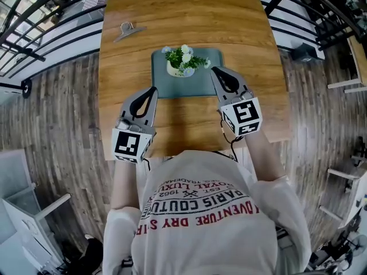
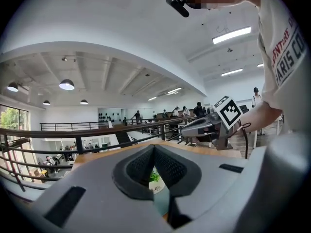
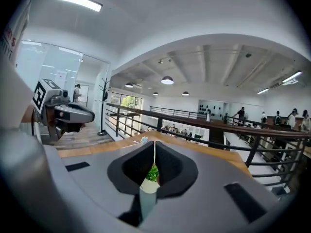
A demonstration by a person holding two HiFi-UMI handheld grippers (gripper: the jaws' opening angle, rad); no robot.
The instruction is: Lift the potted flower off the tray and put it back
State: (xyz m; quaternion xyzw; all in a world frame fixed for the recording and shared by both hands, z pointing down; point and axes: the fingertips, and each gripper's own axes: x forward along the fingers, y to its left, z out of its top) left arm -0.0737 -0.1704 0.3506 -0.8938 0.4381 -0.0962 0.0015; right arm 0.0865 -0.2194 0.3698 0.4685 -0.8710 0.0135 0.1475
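The potted flower, a small white pot with green leaves and pale blossoms, stands upright on the dark teal tray in the middle of the wooden table. My left gripper is shut and empty, with its tips by the tray's near left corner. My right gripper is also shut and empty, just right of the flower and apart from it. In the left gripper view the pot shows through the loop behind the touching tips. The right gripper view shows the pot the same way.
A metal binder clip lies on the table's far left part. Black railings run round the table's far and side edges. The table's near edge is just in front of the person's body. Bare wood lies around the tray.
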